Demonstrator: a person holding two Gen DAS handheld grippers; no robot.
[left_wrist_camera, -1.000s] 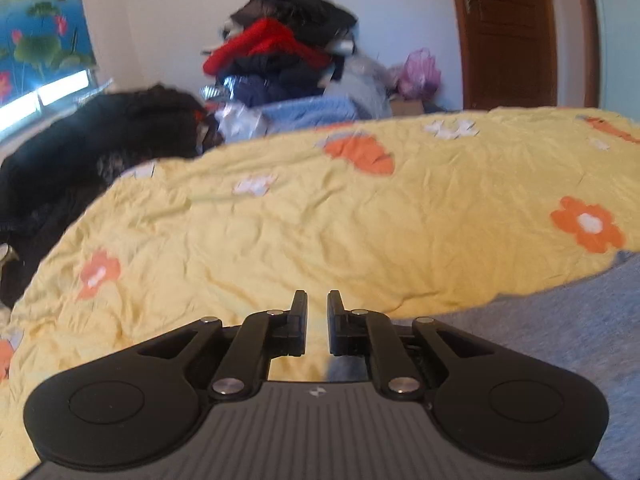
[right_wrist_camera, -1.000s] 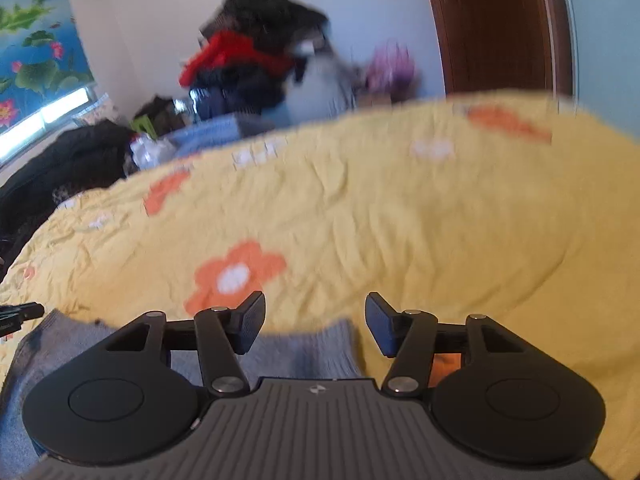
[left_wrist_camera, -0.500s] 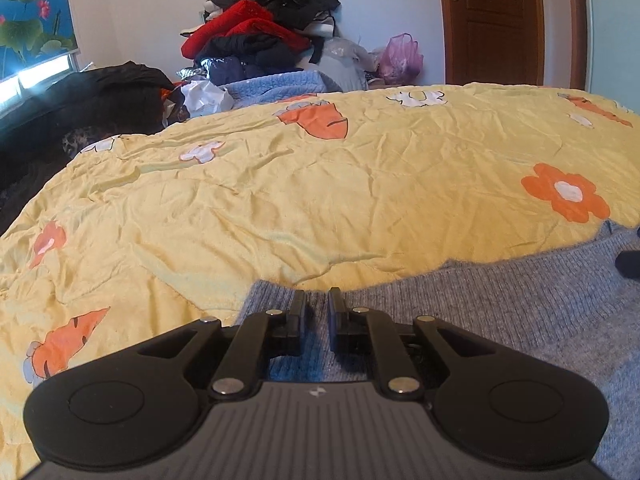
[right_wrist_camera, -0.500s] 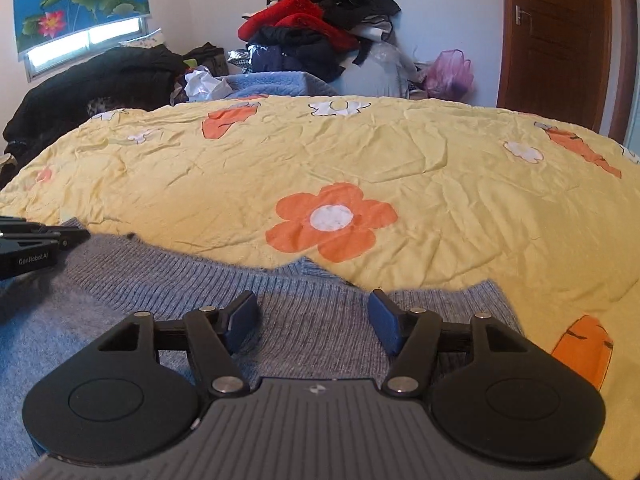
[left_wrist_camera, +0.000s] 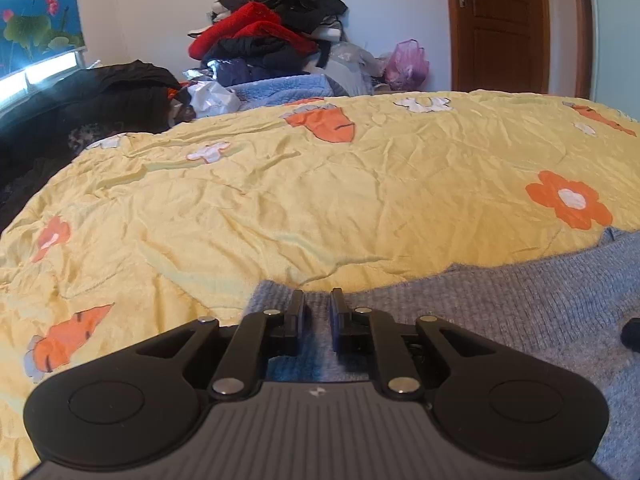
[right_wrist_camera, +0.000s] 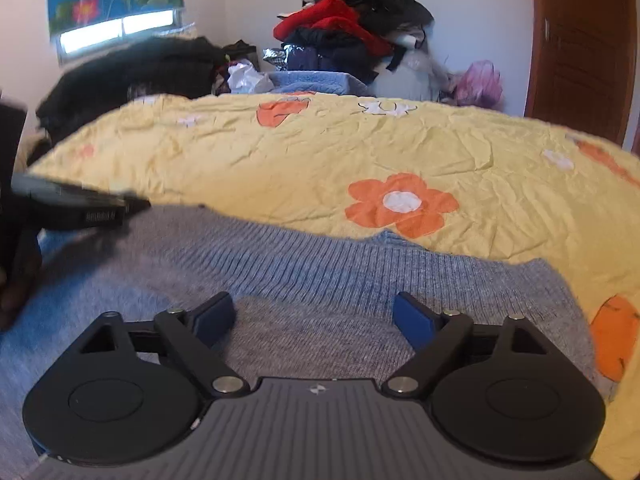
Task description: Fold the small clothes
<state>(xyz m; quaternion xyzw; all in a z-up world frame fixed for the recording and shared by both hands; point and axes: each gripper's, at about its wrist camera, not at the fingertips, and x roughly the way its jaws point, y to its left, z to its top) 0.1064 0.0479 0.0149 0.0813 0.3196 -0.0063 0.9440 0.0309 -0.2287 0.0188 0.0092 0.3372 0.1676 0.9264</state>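
The left tool [left_wrist_camera: 318,300] has just parted slightly over the grey sweater's [left_wrist_camera: 500,292] edge; the right tool [right_wrist_camera: 314,312] has just spread wide above it.

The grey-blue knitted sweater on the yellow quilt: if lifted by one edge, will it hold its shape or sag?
The sweater will probably sag and drape: its ribbed hem already lies wavy on the quilt. The knit looks thick, so likely heavy for a small garment. Its fuzzy surface should resist slipping.
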